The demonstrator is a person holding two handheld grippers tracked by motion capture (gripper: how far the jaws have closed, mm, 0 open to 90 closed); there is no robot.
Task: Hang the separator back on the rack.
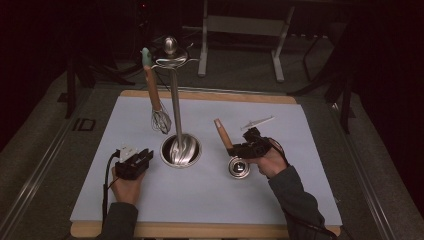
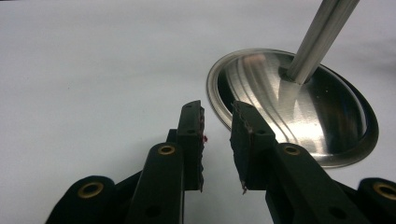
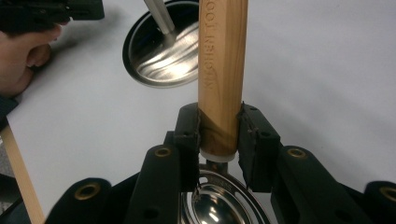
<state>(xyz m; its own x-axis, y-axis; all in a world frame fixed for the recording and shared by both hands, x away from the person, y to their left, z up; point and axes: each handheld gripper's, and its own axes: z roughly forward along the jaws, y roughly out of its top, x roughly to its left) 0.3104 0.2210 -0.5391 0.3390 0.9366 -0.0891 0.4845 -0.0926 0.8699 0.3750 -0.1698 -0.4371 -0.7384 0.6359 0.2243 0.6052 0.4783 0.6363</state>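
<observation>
My right gripper (image 1: 243, 148) (image 3: 220, 116) is shut on the wooden handle (image 1: 223, 134) (image 3: 222, 60) of a small metal ladle; its shiny bowl (image 1: 239, 167) (image 3: 219, 205) sits just below the jaws, low over the white mat (image 1: 210, 195). The handle slants up and away to the left. My left gripper (image 1: 146, 156) (image 2: 217, 112) rests on the mat, open and with nothing between its jaws, pointing at the round steel base (image 1: 181, 150) (image 2: 299, 107) of a utensil stand. The stand's pole (image 1: 176, 105) (image 2: 322, 32) rises to a hook ring, where a whisk (image 1: 160, 119) with a wooden handle hangs.
A thin white utensil (image 1: 257, 121) lies on the mat beyond my right gripper. The mat covers a wooden board (image 1: 200, 230). The other hand (image 3: 23, 51) shows at the upper left of the right gripper view. Metal frame legs (image 1: 202, 45) stand behind the table.
</observation>
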